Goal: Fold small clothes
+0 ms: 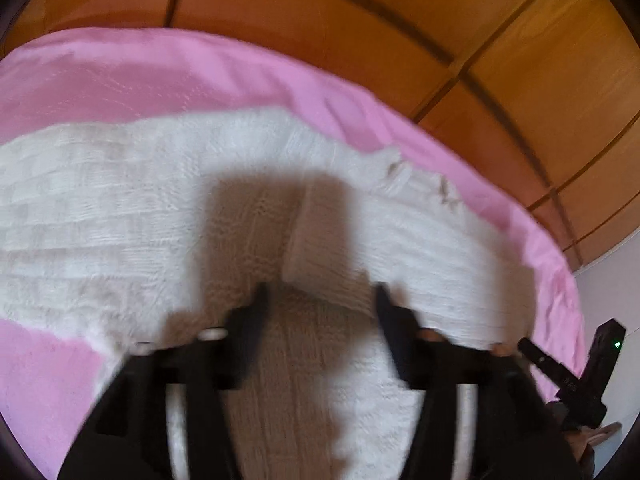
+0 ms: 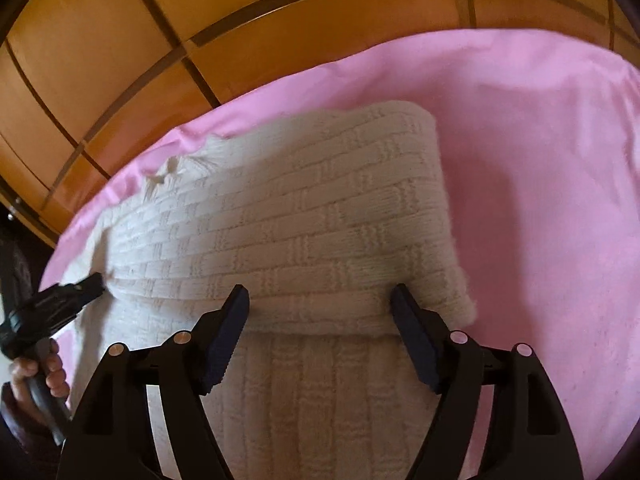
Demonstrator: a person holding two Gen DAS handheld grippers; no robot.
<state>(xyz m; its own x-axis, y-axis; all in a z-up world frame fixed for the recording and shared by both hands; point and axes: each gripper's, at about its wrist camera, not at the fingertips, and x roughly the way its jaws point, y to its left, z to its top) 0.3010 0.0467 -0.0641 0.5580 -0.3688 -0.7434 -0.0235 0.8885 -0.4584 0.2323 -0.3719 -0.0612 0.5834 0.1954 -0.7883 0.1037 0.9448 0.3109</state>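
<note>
While both wrist views are distorted and the left one is blurred, the scene reads clearly enough: a cream knitted sweater [image 2: 280,216] lies on a pink sheet [image 2: 540,160], with orange wooden panelling [image 2: 120,40] behind it. The garment shows a basket-weave body and a ribbed band nearest the right camera, and a thick doubled edge crosses it just ahead of the right tool's fingertips. The right tool [image 2: 320,300] hovers over that ribbed band with its jaws spread wide and nothing between them; whether the pads touch the knit cannot be told. The left tool [image 1: 320,300] is likewise spread wide over the sweater [image 1: 120,208], gripping nothing, and casts a dark shadow on the knit ahead of it. In the right view the left tool [image 2: 86,286] appears at the sweater's left edge, its tip at the fabric, with the person's hand [image 2: 40,372] on its handle. The pink sheet [image 1: 120,76] surrounds the garment on every visible side.
</note>
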